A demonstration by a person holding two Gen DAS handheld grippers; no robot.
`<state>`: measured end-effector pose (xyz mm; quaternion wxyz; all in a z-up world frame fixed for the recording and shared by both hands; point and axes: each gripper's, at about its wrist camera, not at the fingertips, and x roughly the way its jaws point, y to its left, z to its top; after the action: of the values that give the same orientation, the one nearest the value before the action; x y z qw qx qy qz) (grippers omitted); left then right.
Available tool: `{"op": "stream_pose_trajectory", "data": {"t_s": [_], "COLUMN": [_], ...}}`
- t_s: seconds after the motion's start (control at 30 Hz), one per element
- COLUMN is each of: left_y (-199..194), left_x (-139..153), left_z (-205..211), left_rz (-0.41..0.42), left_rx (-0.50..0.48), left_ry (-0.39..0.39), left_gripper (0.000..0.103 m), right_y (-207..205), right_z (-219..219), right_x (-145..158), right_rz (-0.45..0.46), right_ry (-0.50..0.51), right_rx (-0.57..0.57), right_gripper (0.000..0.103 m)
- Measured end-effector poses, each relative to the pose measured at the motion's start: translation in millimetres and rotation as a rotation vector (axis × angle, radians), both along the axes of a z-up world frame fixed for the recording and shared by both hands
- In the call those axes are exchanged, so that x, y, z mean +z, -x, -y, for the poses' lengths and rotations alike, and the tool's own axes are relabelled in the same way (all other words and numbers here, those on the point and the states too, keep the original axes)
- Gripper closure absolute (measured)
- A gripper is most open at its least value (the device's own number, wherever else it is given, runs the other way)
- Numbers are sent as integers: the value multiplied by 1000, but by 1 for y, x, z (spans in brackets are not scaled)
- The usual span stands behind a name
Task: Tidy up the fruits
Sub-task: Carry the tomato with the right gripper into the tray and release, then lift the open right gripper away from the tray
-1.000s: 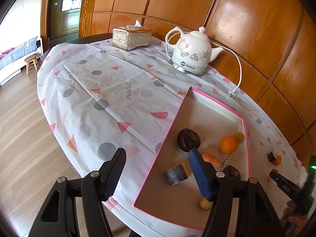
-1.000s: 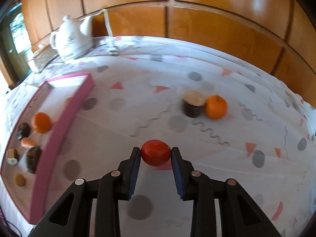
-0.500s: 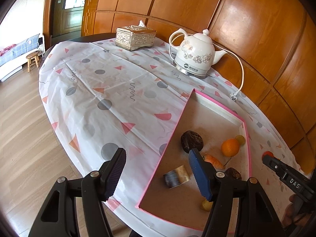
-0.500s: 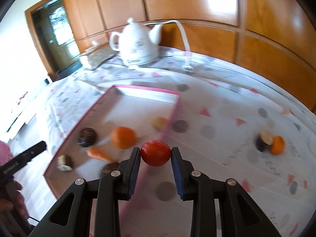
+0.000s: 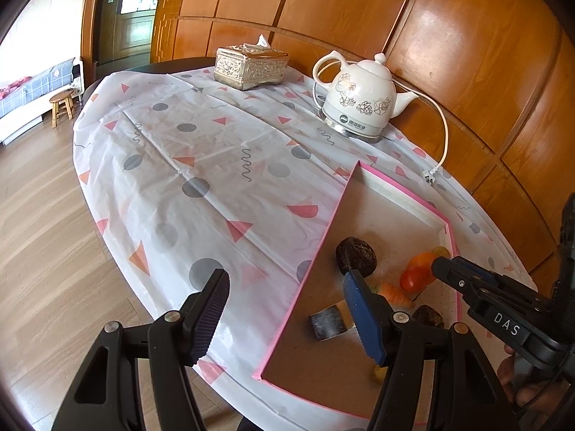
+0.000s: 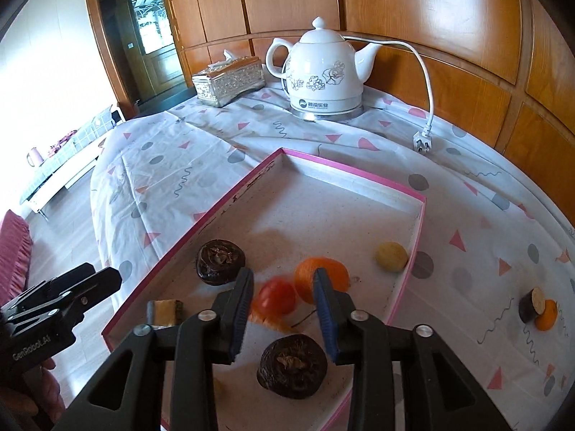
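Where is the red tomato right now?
In the right wrist view the red tomato sits inside the pink-rimmed tray, between the open right gripper's fingers, touching the orange and just above the carrot.

My tray [image 6: 359, 176] has a pink rim and a pale speckled floor. In it I see a red tomato [image 6: 276, 298], an orange [image 6: 321, 274] at its 1 o'clock, a yellow fruit [image 6: 391, 256] and two dark brown ones [image 6: 220, 261]. The tablecloth [image 5: 215, 165] is white with grey dots, pink triangles and squiggles. At 12 o'clock stands a white kettle [image 6: 323, 72] with grey flowers. My fingers' pads [image 6: 325, 314] are blue.
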<state>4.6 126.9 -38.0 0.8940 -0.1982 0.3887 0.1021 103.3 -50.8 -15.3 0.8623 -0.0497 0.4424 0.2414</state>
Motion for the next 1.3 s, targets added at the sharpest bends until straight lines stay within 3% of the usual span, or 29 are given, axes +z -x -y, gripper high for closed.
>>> {"op": "stream_pose_trajectory", "data": {"t_s": [1.3], "left_y": [-2], "left_x": [13], "left_z": [34], "left_rz": [13], "left_rx": [-103], "left_ry": [-59], "left_gripper": [36], "right_y": [67], "right_z": [146], "right_x": [-7], "right_rz": [43], "right_ry": [50], "right_rx": [-399], "right_gripper": [65]}}
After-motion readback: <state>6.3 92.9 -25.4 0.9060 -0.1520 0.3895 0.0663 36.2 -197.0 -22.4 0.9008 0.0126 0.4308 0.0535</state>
